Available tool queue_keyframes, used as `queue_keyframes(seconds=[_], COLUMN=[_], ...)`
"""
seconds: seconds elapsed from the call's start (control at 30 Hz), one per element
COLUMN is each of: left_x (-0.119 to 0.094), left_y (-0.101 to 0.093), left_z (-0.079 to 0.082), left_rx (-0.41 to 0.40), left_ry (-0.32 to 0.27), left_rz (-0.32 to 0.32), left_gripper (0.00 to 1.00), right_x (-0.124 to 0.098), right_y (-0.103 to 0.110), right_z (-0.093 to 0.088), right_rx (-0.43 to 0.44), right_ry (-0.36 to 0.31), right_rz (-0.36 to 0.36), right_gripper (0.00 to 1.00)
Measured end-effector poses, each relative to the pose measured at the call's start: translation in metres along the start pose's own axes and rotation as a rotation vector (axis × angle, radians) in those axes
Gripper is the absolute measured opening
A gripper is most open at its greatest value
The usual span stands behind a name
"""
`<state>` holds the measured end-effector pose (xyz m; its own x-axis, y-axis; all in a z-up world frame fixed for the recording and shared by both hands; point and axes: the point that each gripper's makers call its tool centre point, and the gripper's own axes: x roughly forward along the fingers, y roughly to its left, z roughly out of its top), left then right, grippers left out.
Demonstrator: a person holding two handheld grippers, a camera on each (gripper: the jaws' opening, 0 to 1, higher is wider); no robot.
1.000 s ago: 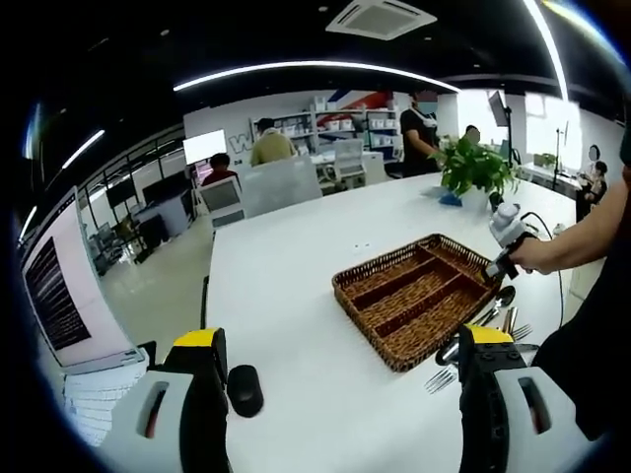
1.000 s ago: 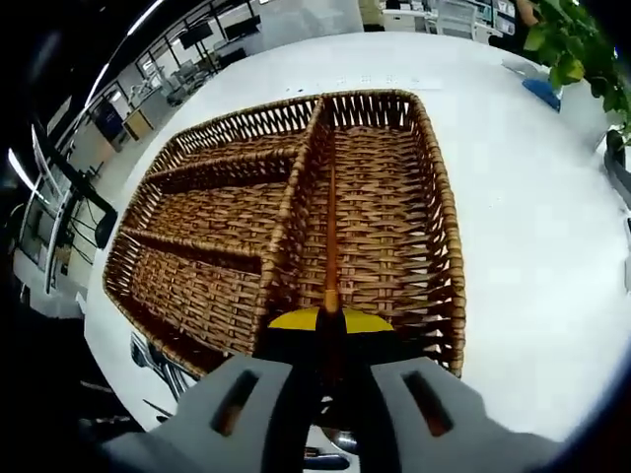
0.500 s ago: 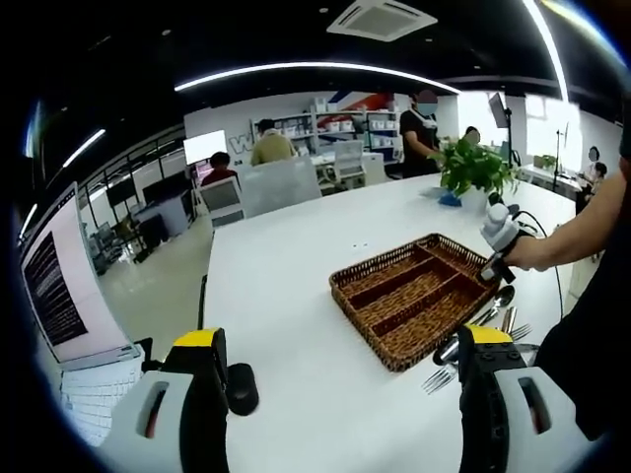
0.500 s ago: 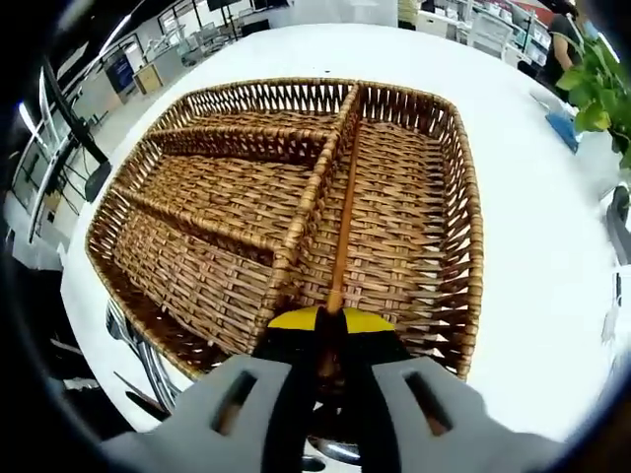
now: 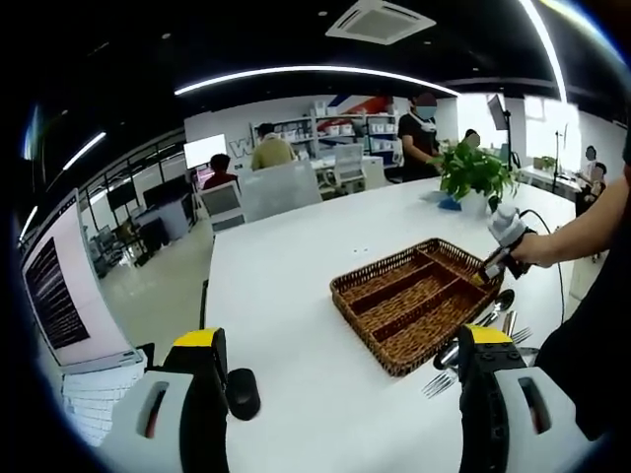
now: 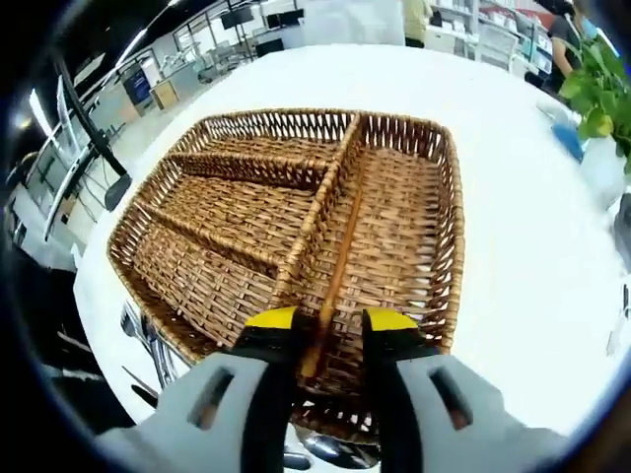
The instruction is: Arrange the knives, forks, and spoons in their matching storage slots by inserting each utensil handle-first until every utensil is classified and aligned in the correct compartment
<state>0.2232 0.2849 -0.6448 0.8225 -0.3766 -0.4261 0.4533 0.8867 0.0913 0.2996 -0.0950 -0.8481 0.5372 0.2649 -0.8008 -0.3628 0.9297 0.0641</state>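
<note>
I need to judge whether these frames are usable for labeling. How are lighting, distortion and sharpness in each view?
Left gripper view: bright ceiling light strips glare, fisheye bends the table edge, the basket is fairly sharp, and the near left gripper is soft. Right gripper view: even light, the basket weave is crisp, the wooden handle is slightly blurred, the right gripper is soft, and the cutlery lies in dim shade.

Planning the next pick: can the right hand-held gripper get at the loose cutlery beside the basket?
Probably yes: the right hand-held gripper has open jaws, and the cutlery lies uncovered on the table beside the basket.
</note>
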Motion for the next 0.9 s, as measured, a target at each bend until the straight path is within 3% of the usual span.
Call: queue_keyframes(seconds=[0.1, 0.3, 0.33, 0.43, 0.67, 0.9], left_x=[0.002, 0.005, 0.005, 0.005, 0.004, 0.005], left_y=[0.007, 0.009, 0.006, 0.0, -0.01, -0.022], left_z=[-0.004, -0.005, -0.003, 0.003, 0.015, 0.018], left_rx=[-0.006, -0.002, -0.001, 0.006, -0.067, -0.069], left_ry=[-0.004, -0.012, -0.013, -0.02, -0.063, -0.074], left_rz=[-0.002, -0.012, -0.014, -0.02, -0.038, -0.06], left_gripper=[1.0, 1.0, 1.0, 1.0, 1.0, 1.0], right_x=[-0.01, -0.03, -0.035, -0.046, -0.075, -0.116], right_y=[-0.01, -0.007, -0.003, 0.001, 0.009, 0.008], right_z=[0.013, 0.027, 0.038, 0.05, 0.05, 0.05], right_rx=[-0.108, -0.074, -0.104, -0.122, -0.156, -0.165], right_ry=[-0.087, -0.169, -0.233, -0.302, -0.328, -0.394], right_rz=[-0.044, -0.007, 0.006, 0.015, 0.032, 0.038], right_gripper=[0.43, 0.76, 0.81, 0.99, 1.0, 1.0])
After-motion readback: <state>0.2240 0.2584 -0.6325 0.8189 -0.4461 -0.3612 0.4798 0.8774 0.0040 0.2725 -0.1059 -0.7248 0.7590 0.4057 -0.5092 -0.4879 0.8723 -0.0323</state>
